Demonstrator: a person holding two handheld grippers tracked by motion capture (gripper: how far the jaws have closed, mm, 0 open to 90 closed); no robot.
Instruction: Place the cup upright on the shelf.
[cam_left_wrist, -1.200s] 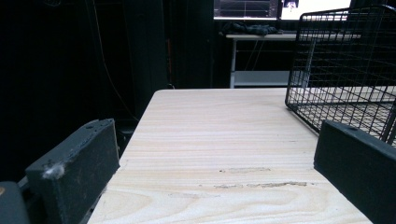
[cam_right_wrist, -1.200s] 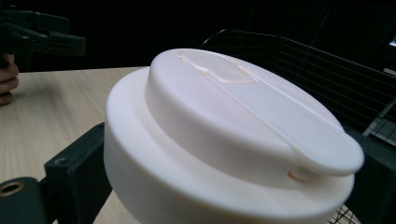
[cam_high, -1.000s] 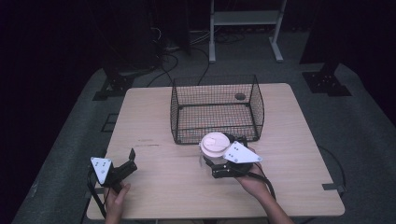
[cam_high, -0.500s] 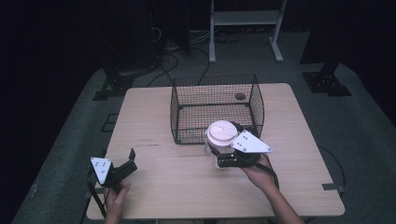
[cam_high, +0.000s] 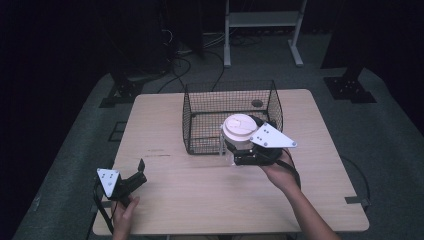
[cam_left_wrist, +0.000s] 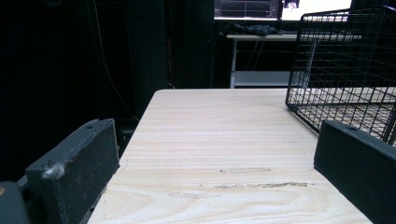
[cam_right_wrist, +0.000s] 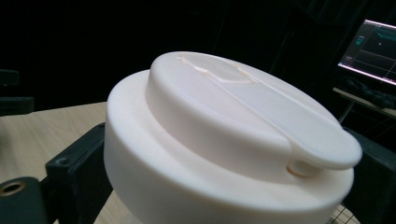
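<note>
Right gripper (cam_high: 239, 152): jaws closed on the sides of a clear cup with a cream-white domed plastic lid (cam_high: 239, 127), carried upright above the table, at the front rim of the black wire-mesh basket (cam_high: 200, 107); in the right gripper view the lid (cam_right_wrist: 224, 135) sits between the two black jaws.

Left gripper (cam_high: 140, 170): jaws spread wide, holding nothing — it rests low near the front left corner of the pale wooden table (cam_high: 165, 115), well apart from the cup.

Basket contents: wire floor looks bare; a small dark round mark lies beyond it on the table.

Risk, clipping: the cup's base could catch the basket's front wire if carried in too low.

Risk, tipping: the grip looks to be just under the lid — a tilt could spill it or pop the lid.

Risk, release: let go too high, the cup may topple on the wire floor.
</note>
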